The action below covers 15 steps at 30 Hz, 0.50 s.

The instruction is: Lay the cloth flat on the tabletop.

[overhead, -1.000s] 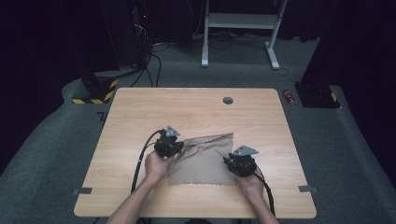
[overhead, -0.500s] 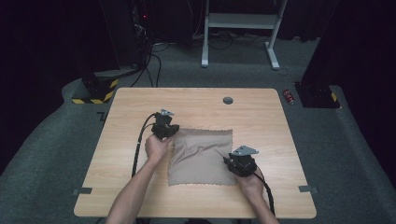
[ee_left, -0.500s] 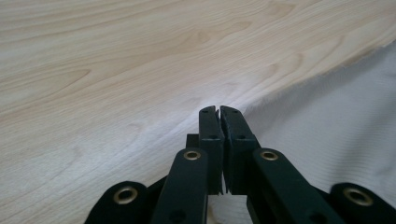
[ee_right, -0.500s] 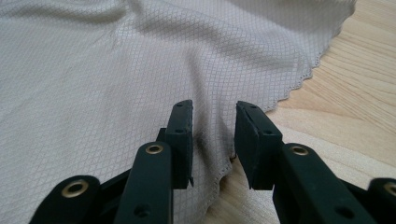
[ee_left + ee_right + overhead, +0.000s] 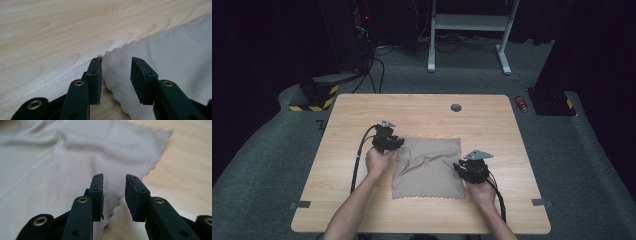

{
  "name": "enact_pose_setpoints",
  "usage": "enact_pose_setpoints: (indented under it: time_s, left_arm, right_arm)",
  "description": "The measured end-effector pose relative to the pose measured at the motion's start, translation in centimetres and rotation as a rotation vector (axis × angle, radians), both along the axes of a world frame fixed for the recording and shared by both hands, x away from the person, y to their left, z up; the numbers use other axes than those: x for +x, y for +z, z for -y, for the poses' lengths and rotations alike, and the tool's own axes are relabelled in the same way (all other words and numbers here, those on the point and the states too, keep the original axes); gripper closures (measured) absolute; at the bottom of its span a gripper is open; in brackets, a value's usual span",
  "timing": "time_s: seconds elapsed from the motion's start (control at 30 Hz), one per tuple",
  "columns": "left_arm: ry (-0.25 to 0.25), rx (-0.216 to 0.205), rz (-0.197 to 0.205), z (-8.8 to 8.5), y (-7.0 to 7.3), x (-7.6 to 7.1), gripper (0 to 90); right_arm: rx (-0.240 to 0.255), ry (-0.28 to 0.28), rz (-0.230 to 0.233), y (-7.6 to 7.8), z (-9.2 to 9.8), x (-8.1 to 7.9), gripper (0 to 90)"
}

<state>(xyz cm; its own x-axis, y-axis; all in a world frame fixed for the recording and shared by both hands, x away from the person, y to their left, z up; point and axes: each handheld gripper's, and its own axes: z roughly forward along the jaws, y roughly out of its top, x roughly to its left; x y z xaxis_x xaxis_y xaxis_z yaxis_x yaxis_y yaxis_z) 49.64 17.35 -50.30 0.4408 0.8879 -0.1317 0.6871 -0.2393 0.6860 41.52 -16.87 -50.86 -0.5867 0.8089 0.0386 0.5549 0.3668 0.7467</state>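
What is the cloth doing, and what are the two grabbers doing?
cloth: spread out on the table, a few wrinkles.
left gripper: jaws have just been opening, apart over the cloth's corner, not pinching it.
right gripper: jaws apart over the cloth's edge, holding nothing.

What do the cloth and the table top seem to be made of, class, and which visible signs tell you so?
Cloth: probably a thin woven or microfibre fabric, matt beige-grey; it shows a fine ribbed weave, soft wrinkles and a scalloped, pinked edge.
Table: light wood or a wood-look laminate, smooth with a slight sheen; grain lines run across it, but the pictures cannot settle whether it is solid wood.
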Motion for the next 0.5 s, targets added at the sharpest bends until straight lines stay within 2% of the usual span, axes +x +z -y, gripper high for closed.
enact_pose_setpoints:
  time_s: [0.07,0.2,0.23,0.3,0.37,0.5]
  left_arm:
    - [0.009,-0.004,-0.015,-0.1,-0.5,0.1,60.9]
    - [-0.003,-0.007,-0.014,0.1,-0.9,0.3,66.6]
    - [-0.005,-0.004,-0.012,0.2,-0.9,0.3,67.9]
    - [-0.013,-0.001,-0.012,0.4,-1.0,0.3,70.5]
    - [-0.015,0.0,-0.007,0.5,-1.1,0.4,73.2]
    - [-0.022,0.007,-0.003,0.6,-1.1,0.4,79.4]
  right_arm:
    - [0.005,-0.021,0.004,0.5,0.1,0.9,68.2]
    - [0.018,-0.082,-0.006,0.8,0.0,3.4,68.1]
    - [0.021,-0.099,-0.006,0.8,-0.1,3.9,68.2]
    - [-0.006,-0.122,0.001,0.4,-0.5,4.8,68.3]
    - [-0.03,-0.143,-0.025,0.0,-0.9,5.7,67.9]
    - [-0.028,-0.202,-0.049,-0.6,-1.0,7.3,66.5]
